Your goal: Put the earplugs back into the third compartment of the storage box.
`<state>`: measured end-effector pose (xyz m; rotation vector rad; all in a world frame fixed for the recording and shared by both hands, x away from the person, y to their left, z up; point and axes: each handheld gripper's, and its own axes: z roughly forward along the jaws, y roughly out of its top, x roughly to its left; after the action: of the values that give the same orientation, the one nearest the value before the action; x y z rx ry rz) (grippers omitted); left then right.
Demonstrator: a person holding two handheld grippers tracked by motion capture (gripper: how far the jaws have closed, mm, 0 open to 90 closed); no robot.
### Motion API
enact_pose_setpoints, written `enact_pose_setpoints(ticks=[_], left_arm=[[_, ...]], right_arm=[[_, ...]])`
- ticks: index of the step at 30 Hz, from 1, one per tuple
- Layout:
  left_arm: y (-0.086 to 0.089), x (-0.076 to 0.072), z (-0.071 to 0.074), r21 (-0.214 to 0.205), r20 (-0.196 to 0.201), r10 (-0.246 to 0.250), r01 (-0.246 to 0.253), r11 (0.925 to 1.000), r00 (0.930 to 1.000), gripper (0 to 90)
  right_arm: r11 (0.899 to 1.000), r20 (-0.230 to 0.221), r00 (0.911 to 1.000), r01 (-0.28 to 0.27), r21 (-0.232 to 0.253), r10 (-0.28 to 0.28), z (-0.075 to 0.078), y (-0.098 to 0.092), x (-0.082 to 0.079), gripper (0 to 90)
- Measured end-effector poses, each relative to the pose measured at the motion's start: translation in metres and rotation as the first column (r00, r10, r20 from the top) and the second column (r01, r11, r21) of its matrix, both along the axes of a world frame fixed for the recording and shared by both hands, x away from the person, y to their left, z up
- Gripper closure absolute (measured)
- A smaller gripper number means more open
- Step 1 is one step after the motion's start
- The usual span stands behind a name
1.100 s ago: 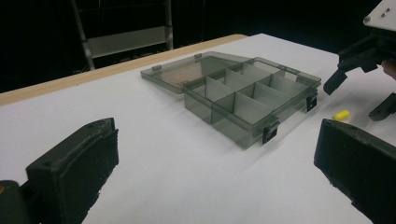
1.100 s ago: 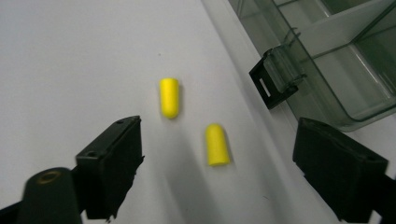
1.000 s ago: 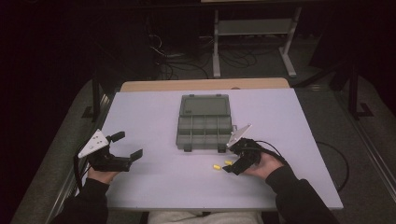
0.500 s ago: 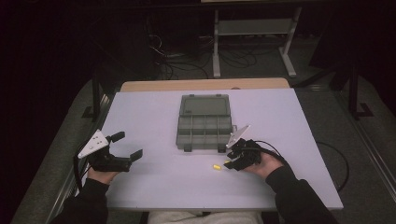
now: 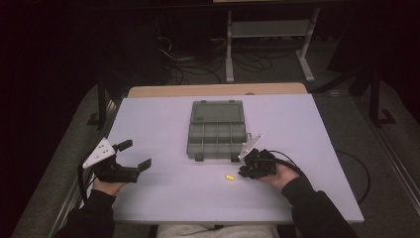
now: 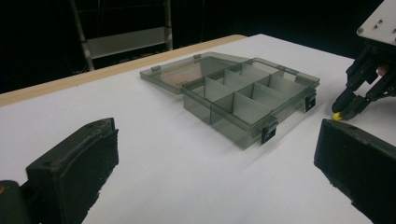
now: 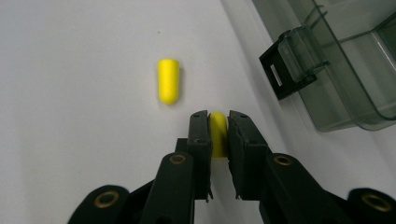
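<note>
Right hand-held gripper (image 7: 218, 133) just closed, pinching a yellow earplug (image 7: 218, 128) low over the white table (image 5: 163, 198), beside the open compartment box (image 5: 218, 130). Second earplug (image 7: 168, 80) lying loose nearby. Left hand-held gripper (image 5: 133, 154) spread wide, empty, well apart.

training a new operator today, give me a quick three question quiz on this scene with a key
1. True or false: the right claw is shut on a yellow earplug.
2. How many yellow earplugs lie loose on the white table?
A. none
B. one
C. three
3. What state is the grey compartment box in?

Key:
1. True. Its jaws have just been closing and now pinch the plug.
2. B. One loose earplug lies beside the held one.
3. Open, lid folded flat behind it, compartments looking empty. The left claw stands open, apart from it.
</note>
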<state>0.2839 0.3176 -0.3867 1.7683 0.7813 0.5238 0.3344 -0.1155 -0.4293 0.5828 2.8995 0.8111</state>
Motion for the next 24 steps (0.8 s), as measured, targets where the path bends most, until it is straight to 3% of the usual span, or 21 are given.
enact_pose_setpoints(ticks=[14, 24], left_arm=[[0.000, 0.000, 0.000, 0.003, -0.004, -0.001, 0.001, 1.0000, 1.0000, 0.0], [0.000, 0.000, 0.000, 0.001, -0.004, -0.001, 0.001, 1.0000, 1.0000, 0.0]], right_arm=[[0.997, 0.006, 0.9999, 0.014, 0.070, -0.014, 0.021, -0.006, 0.004, 78.9], [0.997, 0.034, 0.9992, 0.019, 0.074, -0.021, 0.043, -0.004, 0.014, 78.8]])
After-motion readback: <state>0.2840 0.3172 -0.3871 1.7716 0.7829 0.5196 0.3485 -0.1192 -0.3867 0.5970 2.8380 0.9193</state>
